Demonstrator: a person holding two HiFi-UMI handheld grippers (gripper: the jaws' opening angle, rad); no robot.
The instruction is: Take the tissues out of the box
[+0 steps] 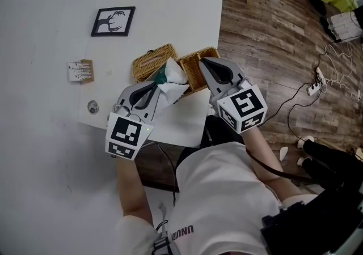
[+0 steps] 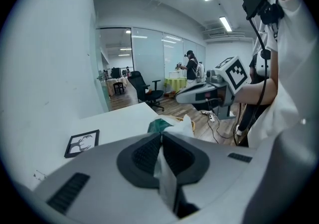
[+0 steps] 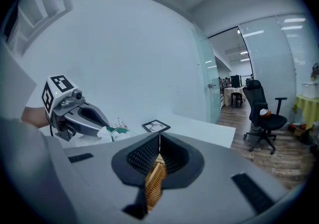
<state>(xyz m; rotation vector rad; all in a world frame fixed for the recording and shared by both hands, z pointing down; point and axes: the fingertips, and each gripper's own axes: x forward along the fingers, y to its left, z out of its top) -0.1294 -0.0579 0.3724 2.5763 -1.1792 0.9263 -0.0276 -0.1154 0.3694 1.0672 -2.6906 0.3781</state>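
A woven wicker box (image 1: pixel 199 71) stands near the table's front edge, and its wicker lid (image 1: pixel 153 60) lies to the left of it. My right gripper (image 1: pixel 202 64) is shut on the box's rim; the wicker strip (image 3: pixel 155 180) shows between its jaws (image 3: pixel 159 138). My left gripper (image 1: pixel 158 84) is shut on a white tissue (image 1: pixel 172 83) that rises from a green tissue pack (image 1: pixel 161 77) between lid and box. The pinched tissue sheet (image 2: pixel 167 178) hangs between the left gripper's jaws (image 2: pixel 161 136), with the green pack (image 2: pixel 158 125) just beyond them.
A black-framed picture (image 1: pixel 113 21) lies further back on the white table (image 1: pixel 170 4). A small card holder (image 1: pixel 79 71) and a round disc (image 1: pixel 92 107) sit at the left. On the wood floor to the right lie a power strip and cables (image 1: pixel 315 86).
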